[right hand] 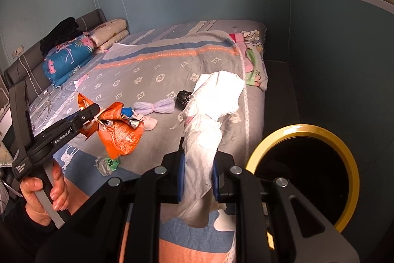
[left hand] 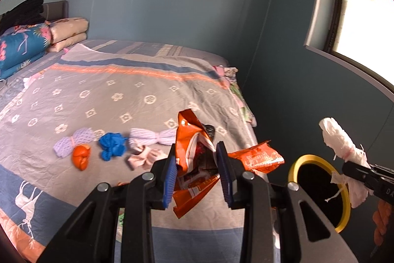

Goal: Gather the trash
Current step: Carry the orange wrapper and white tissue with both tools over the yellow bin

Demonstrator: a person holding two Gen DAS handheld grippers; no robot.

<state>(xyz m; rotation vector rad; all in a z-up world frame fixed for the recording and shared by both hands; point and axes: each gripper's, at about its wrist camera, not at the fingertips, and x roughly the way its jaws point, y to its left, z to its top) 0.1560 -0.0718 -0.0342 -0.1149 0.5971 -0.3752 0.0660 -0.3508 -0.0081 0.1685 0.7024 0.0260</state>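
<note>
Broadly, the bed [left hand: 138, 80] fills both views, its grey patterned bedspread [right hand: 152, 75] running to a blue and orange band along the near edge. At the head end lie folded quilts [left hand: 22, 46] with dark clothing [left hand: 24, 10] piled on top. Off the bed's near right corner stands a black bin [right hand: 305, 176] with a yellow rim, its mouth facing up.

The left tool [left hand: 197, 169] is pinching a crumpled orange snack bag [left hand: 194, 152] between its blue pads, the bag lifted above the near part of the bed. A second orange wrapper [left hand: 256, 157] sticks out just right of it; whether it belongs to the same bag cannot be told. The right tool [right hand: 198, 179] is clamped on a rolled white tissue bundle [right hand: 211, 110], held upright just beside the bin's rim, over the bed's near right corner.

Scattered across the middle of the bedspread are a lilac mesh sleeve [left hand: 152, 136], another lilac mesh piece [left hand: 73, 142], a pale pink scrap [left hand: 145, 157], a blue wad [left hand: 112, 144], an orange wad [left hand: 81, 157] and a small black bag [right hand: 183, 97]. A crushed silver and green wrapper [right hand: 107, 164] lies near the bed's near edge.
</note>
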